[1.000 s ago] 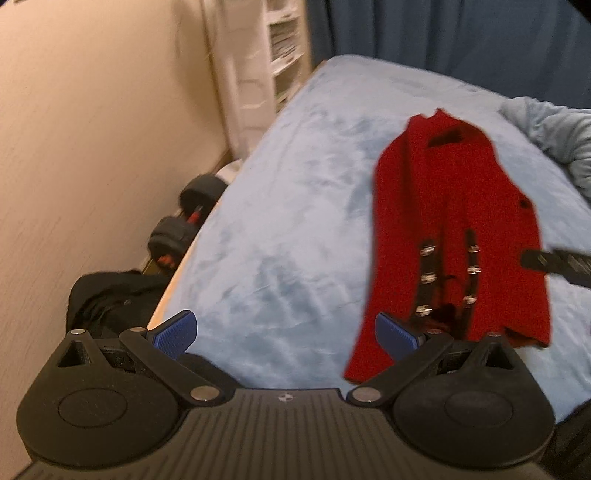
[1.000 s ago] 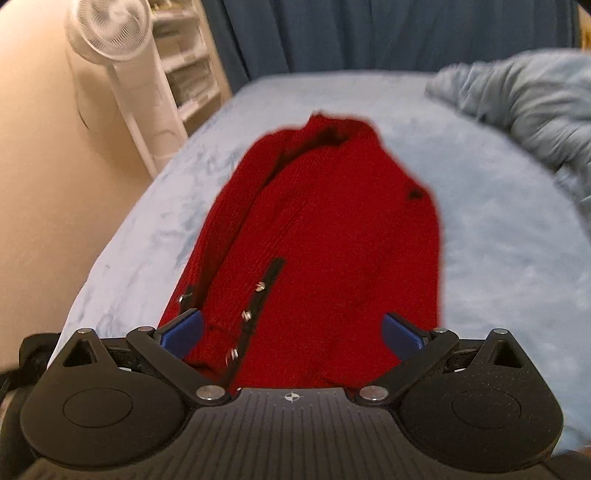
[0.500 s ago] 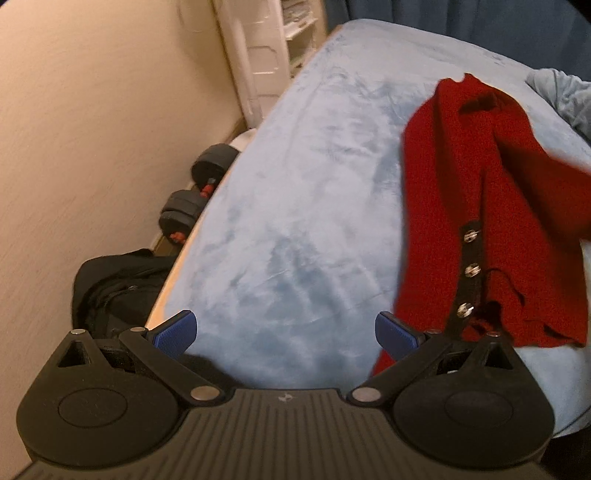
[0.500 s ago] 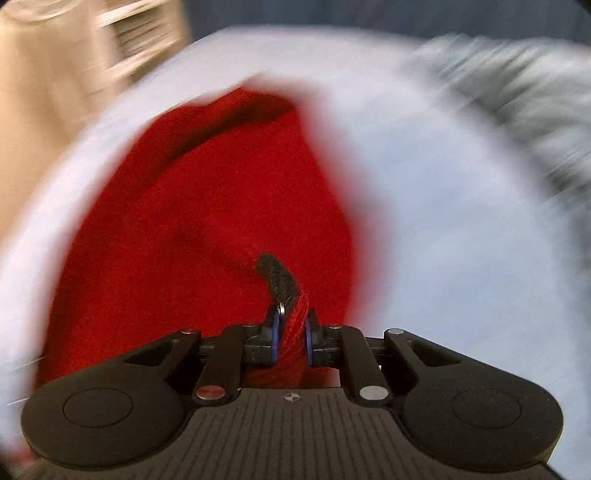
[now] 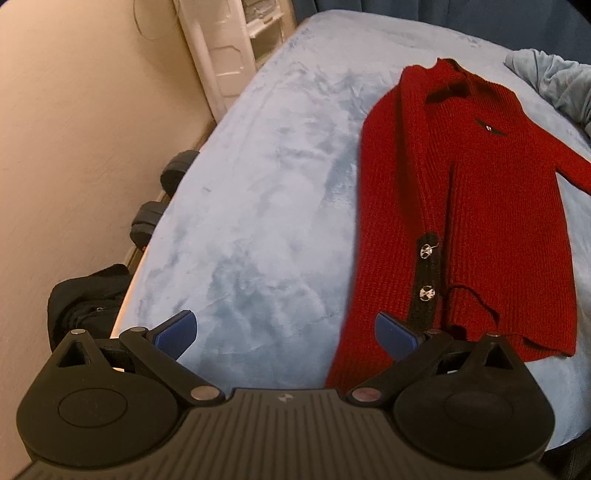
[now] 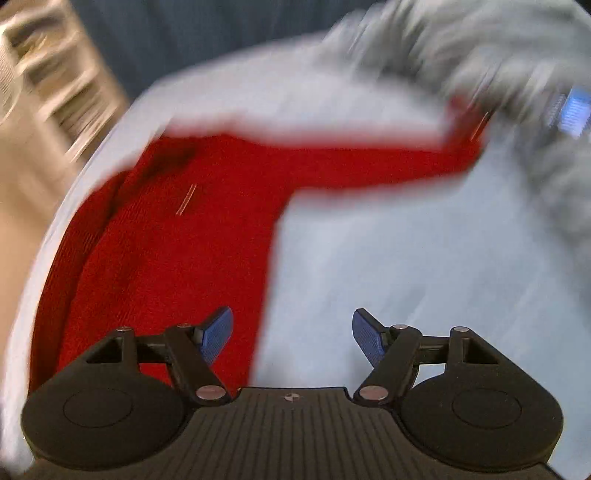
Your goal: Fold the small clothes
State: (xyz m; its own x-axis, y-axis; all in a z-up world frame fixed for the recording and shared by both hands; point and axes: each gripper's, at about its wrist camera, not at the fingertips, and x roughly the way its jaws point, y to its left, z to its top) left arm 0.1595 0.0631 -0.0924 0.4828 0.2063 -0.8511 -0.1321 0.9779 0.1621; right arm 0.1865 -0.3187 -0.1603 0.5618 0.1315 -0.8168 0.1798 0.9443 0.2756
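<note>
Item: red cardigan [image 5: 480, 206] flat on my blue bed [image 5: 266, 206]; left gripper [image 5: 286, 334] fingers spread, right gripper [image 6: 291, 338] fingers just reopened, nothing pinched.

A home bedroom: blue-blanketed bed [image 5: 266, 206], dark curtain [image 5: 480, 18], white shelves [image 5: 236, 48], dumbbells [image 5: 162, 199] alongside.

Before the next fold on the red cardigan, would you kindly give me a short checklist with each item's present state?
1. Red cardigan lies flat on the bed: ok.
2. Right sleeve folded in: not ok, it stretches out sideways.
3. Left gripper jaws open and empty: ok.
4. Right gripper jaws have just been opening, nothing between them: ok.
5. Right wrist view sharp enough to aim: not ok, blurred.
6. Button placket closed: cannot tell.
</note>
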